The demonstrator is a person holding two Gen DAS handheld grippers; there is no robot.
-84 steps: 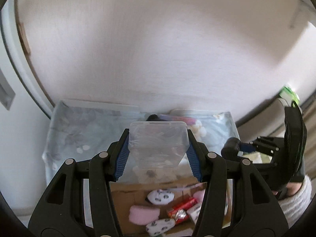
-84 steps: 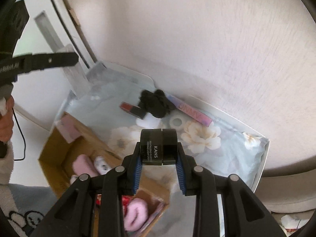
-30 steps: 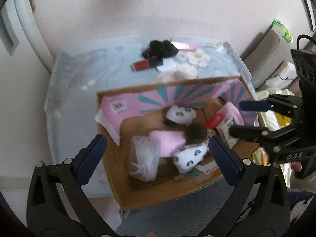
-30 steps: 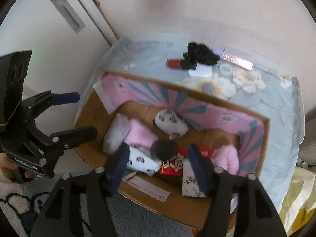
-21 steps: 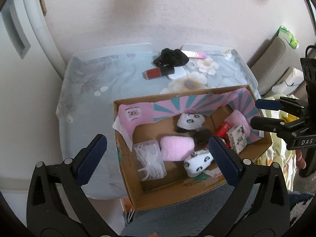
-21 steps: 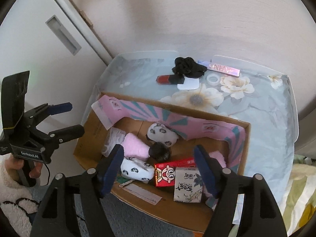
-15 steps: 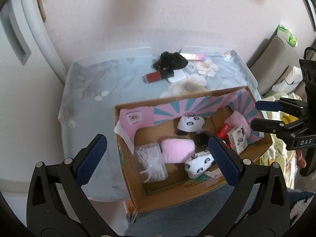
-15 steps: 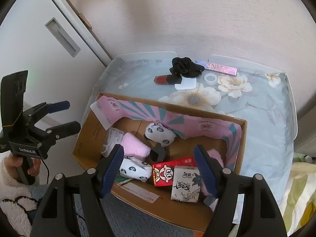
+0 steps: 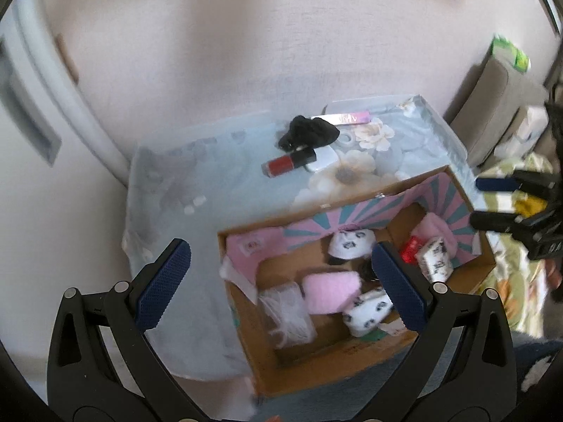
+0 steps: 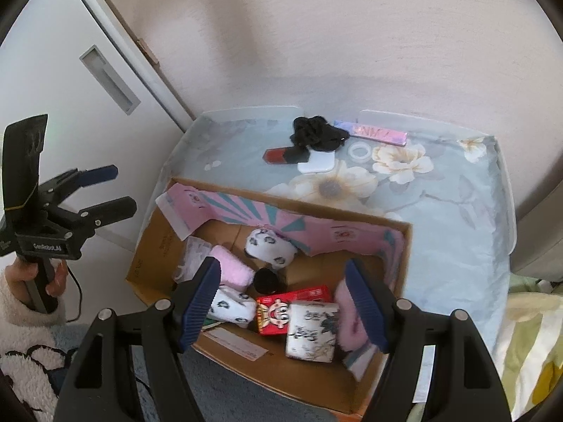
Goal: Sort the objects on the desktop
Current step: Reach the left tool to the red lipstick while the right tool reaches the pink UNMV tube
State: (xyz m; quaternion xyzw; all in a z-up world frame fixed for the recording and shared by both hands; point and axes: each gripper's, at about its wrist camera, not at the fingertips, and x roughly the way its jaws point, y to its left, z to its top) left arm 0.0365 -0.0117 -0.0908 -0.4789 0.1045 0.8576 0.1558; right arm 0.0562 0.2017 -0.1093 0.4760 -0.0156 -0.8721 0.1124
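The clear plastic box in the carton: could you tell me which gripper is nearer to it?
Left. The left gripper hangs open over the carton's end where the clear plastic box lies; the right gripper, also open, hangs over the other end, by the red packet.

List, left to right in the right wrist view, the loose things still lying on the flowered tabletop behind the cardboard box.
Red lipstick tube → black hair scrunchie → clear tape ring → pink holographic stick. The white flat case under the scrunchie overlaps both neighbours, so it is left out.
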